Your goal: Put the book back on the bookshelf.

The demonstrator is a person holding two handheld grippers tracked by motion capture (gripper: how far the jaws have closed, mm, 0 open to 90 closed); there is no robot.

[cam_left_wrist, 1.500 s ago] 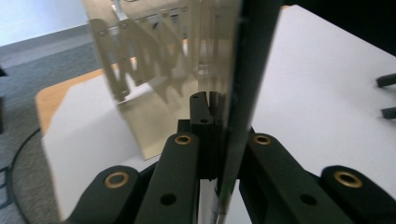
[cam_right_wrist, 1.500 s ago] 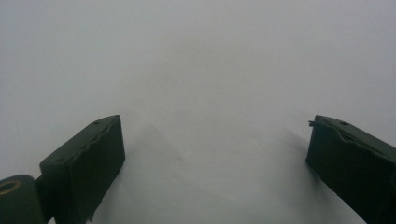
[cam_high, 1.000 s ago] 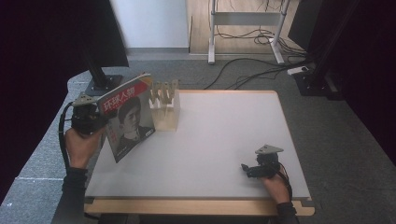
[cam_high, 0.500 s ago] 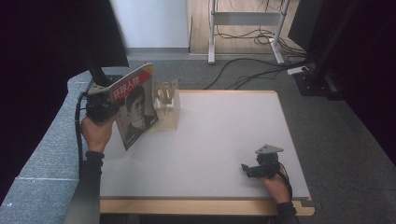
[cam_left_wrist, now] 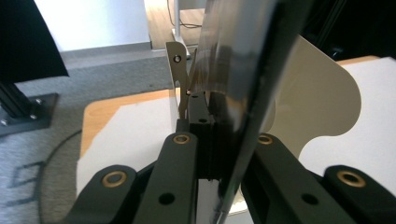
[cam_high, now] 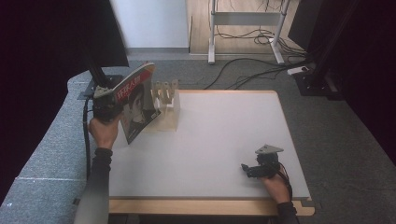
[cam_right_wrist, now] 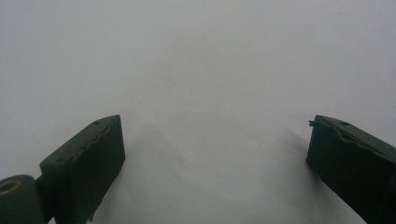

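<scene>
Left gripper [cam_high: 106, 103] raised, jaws clamped; right gripper [cam_high: 254, 169] low (jaws spread).

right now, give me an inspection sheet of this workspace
surface: white table top with a wooden front edge, mostly bare.
job's things: magazine held upright beside a pale wooden slotted rack at the far left corner.
clutter: nothing seen.
grippers: left gripper clamped on the magazine's edge; right gripper resting low on the table, jaws wide apart, nothing between them.
cables: one trails from each gripper; loose black cables on the floor beyond.
surroundings: grey carpet, metal frame legs, dark curtains either side.
</scene>
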